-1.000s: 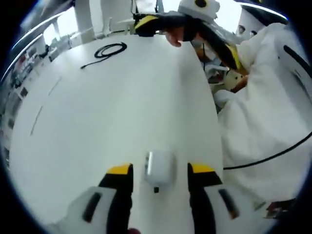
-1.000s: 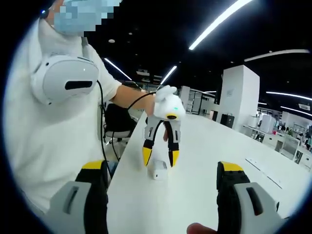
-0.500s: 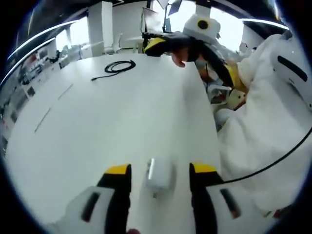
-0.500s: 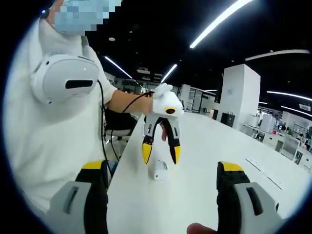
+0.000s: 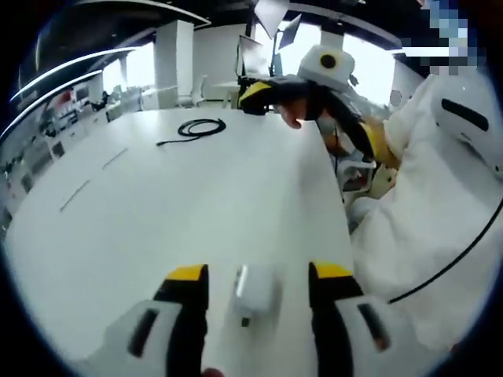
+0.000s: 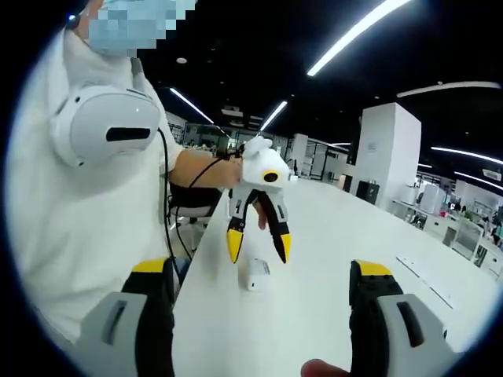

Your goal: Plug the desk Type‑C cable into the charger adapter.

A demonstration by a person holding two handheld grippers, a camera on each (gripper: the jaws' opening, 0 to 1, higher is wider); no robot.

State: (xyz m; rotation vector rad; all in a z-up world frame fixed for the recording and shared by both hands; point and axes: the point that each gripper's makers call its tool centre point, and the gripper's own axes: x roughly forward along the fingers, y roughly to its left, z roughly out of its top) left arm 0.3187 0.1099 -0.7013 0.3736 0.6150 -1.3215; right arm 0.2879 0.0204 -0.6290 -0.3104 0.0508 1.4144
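Now your left gripper (image 5: 251,275) is wide open, with the charger adapter (image 5: 253,289) on the worktop (image 5: 157,220) between its jaws. Lower it straight, then squeeze gently. Your right gripper (image 6: 259,271) is open too, holding nothing; the cable (image 5: 192,129) lies far off.

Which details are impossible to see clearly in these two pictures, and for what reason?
- Charger adapter, left gripper view: its Type-C port cannot be made out; blurred.
- Same adapter, right gripper view: too small to show any port.
- Cable coiled on the table, left gripper view: too small and far to tell its plug type.
- Right gripper, right gripper view: jaw bases cut off by the bottom edge.
- Left gripper: open above the adapter; any contact is unclear.
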